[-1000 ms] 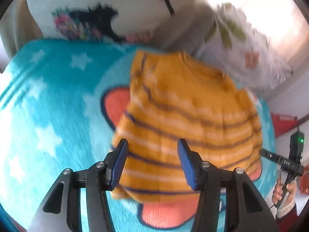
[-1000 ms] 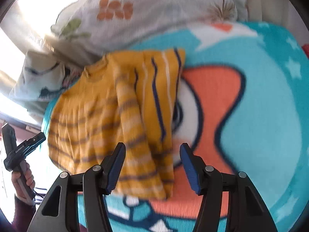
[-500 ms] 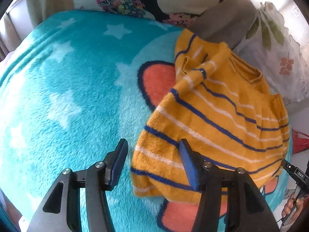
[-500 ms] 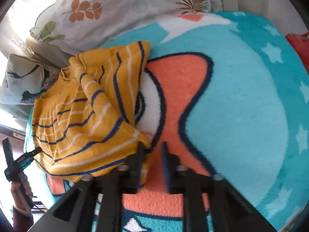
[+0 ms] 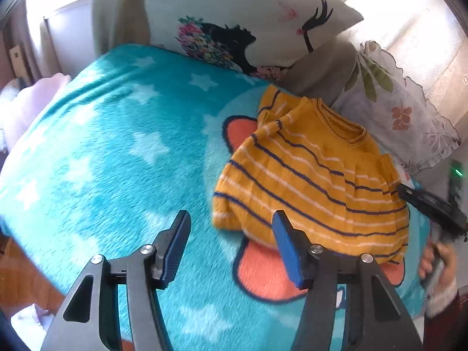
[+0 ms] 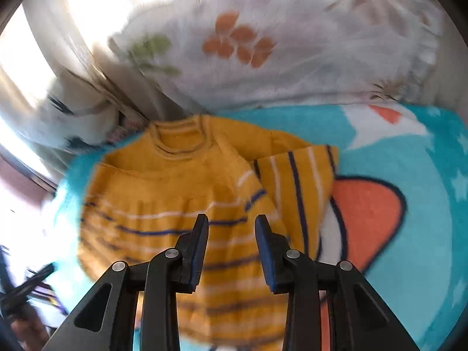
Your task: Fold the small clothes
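A small yellow sweater with navy and white stripes point(image 5: 316, 172) lies on a turquoise star blanket point(image 5: 111, 146), collar toward the pillows. One side is folded over its front. My left gripper point(image 5: 231, 228) is open and empty, hovering just off the sweater's near left corner. In the right wrist view the sweater point(image 6: 163, 193) fills the middle, with a striped folded part point(image 6: 295, 181) to the right. My right gripper point(image 6: 231, 234) is open and empty above the sweater's striped body.
A white pillow with a black silhouette print point(image 5: 248, 20) and a floral pillow point(image 5: 403, 108) stand behind the sweater. The floral pillow also shows in the right wrist view point(image 6: 292, 44). A hand holding a black device point(image 5: 433, 204) is at the right edge.
My right gripper was shut at the sweater's edge and is now open, shifted over the sweater's body. My left gripper drew back and left, staying open. The sweater's side now lies folded over.
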A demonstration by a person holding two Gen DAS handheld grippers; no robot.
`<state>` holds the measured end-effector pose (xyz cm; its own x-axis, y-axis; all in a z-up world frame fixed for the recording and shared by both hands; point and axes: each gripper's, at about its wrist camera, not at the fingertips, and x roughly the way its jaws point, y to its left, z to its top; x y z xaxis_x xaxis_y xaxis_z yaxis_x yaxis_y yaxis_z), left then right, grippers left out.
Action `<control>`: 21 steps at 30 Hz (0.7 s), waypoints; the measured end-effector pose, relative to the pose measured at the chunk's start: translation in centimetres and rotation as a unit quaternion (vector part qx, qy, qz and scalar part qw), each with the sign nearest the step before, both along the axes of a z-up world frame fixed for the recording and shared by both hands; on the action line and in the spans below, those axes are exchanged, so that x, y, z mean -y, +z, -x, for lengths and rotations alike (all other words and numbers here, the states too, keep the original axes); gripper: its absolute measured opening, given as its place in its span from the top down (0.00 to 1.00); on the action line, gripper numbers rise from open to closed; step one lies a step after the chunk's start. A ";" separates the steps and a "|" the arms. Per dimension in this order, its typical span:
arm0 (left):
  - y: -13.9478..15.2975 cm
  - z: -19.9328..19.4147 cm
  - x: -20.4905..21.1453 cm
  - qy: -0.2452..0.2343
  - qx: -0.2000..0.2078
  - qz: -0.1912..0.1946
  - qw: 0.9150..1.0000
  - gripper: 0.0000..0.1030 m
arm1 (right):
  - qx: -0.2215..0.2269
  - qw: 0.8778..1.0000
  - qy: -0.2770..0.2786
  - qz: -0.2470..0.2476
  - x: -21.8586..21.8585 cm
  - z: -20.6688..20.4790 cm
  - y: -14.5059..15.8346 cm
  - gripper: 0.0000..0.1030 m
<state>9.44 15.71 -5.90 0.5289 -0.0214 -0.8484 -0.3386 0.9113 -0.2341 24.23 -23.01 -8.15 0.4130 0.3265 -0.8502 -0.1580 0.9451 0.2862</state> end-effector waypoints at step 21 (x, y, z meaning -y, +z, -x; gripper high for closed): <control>1.4 4.0 1.9 -0.007 -0.044 -0.102 0.994 0.36 | 0.054 0.997 -0.004 0.056 0.8 1.1 5.1 0.49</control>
<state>5.46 13.77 -4.49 0.4536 0.1489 -0.8787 -0.3362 0.9417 -0.0140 23.09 -23.78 -3.10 0.5060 0.2278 -0.8319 -0.1747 0.9716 0.1597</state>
